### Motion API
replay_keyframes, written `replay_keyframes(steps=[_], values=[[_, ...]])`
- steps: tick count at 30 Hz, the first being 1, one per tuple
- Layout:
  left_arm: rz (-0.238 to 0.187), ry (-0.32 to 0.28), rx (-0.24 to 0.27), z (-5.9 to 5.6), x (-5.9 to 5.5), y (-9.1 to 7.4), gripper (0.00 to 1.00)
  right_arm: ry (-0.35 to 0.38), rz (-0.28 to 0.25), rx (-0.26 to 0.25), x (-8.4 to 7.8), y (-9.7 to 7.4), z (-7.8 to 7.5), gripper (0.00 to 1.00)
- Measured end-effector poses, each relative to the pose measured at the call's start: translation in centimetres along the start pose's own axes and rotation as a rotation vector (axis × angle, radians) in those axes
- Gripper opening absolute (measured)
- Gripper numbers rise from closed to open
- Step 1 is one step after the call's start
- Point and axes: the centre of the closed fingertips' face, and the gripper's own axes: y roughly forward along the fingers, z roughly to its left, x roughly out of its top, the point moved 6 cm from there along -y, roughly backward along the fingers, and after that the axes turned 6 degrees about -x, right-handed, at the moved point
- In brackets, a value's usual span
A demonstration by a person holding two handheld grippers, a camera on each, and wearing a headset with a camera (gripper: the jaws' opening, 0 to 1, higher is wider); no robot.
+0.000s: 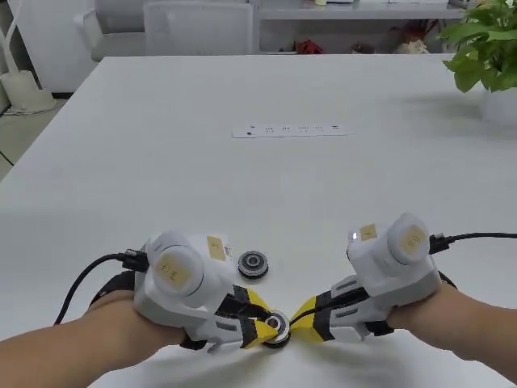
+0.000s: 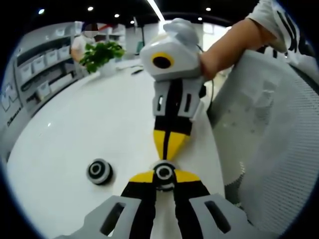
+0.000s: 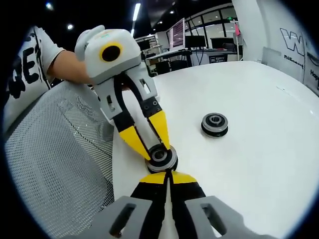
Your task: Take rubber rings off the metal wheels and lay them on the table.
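The left tool [image 1: 260,324] is closed across a small wheel [image 3: 161,157], one yellow jaw on each side of its rim. It holds the wheel low at the near edge of the counter [image 1: 258,186]; I cannot tell whether the wheel rests on the counter. The right tool [image 3: 167,178] has its jaws pressed together, and their tips meet the wheel's rim from the opposite side. Whether a lip of the rubber ring [image 3: 174,160] is caught between them cannot be made out.

The wheel looks like stiff, smooth metal, probably dense for its size and not fragile. The dark band round it is likely soft and stretchy, grippy rather than slick, and seated snugly. The best hold is probably the band's outer edge, pinched on the side clear of the left jaws and peeled over the rim (the left jaws bear on that same rim, so they may pin the band where they press).

The wheel is a flat disc with no real long axis. Its hub face is turned upward toward the head view, so its axle line stands roughly upright from the counter. A second wheel [image 1: 253,263] lies flat nearby, bore up, apart from both tools.
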Motion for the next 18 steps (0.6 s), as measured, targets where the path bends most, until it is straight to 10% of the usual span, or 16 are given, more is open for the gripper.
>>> replay_keyframes(steps=[18], values=[[-0.003,0.000,-0.001,0.00,-0.02,0.01,0.13,0.176,-0.046,0.024,0.11,-0.79,-0.42,0.00]])
